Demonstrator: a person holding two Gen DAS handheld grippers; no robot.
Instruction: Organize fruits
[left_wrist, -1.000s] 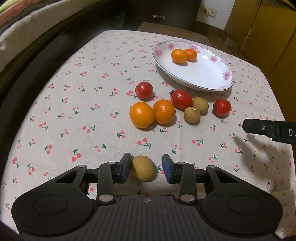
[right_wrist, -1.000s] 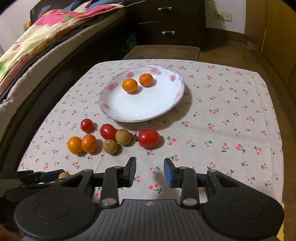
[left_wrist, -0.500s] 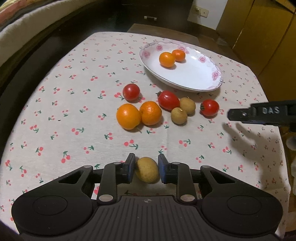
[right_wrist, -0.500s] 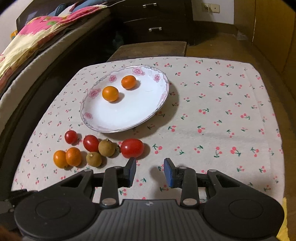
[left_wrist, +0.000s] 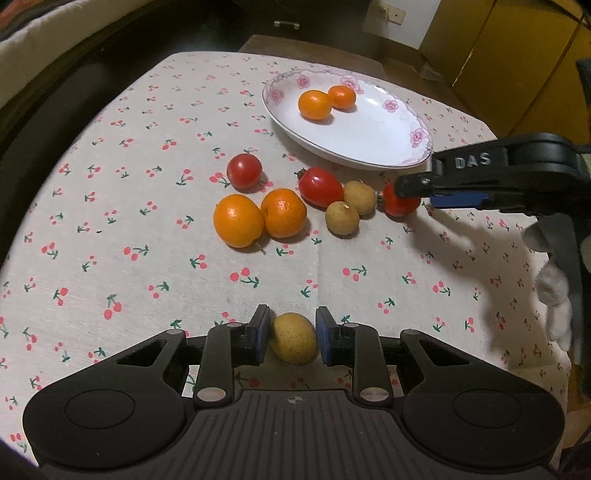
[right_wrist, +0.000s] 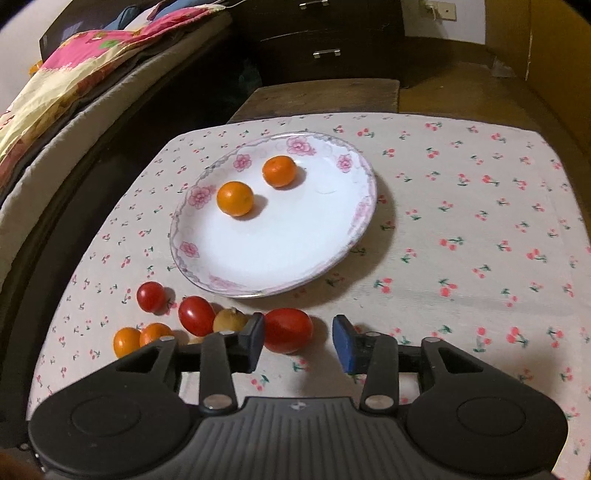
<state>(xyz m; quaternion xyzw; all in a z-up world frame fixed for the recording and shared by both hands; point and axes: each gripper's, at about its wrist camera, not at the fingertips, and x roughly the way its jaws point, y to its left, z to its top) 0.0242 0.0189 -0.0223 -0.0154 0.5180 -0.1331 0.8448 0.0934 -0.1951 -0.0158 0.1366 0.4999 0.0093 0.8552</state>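
Left claw (left_wrist: 290, 334) narrowed around a brown longan (left_wrist: 293, 338), pads at its flanks, low over the table (left_wrist: 110, 229); whether truly clamped cannot be told. Right claw (right_wrist: 298, 341) spread wide, reaching a red tomato (right_wrist: 288, 329): left pad beside the fruit's left flank, right pad well apart. Tomato's long axis roughly across the gap, so likely a straight squeeze suffices. Nearer hand for that tomato: right. Plate (right_wrist: 332, 254) just beyond, ahead and slightly left. Counted: two oranges on the plate, two on the cloth; three tomatoes; three longans, one between the left pads, two loose beside the tomatoes.
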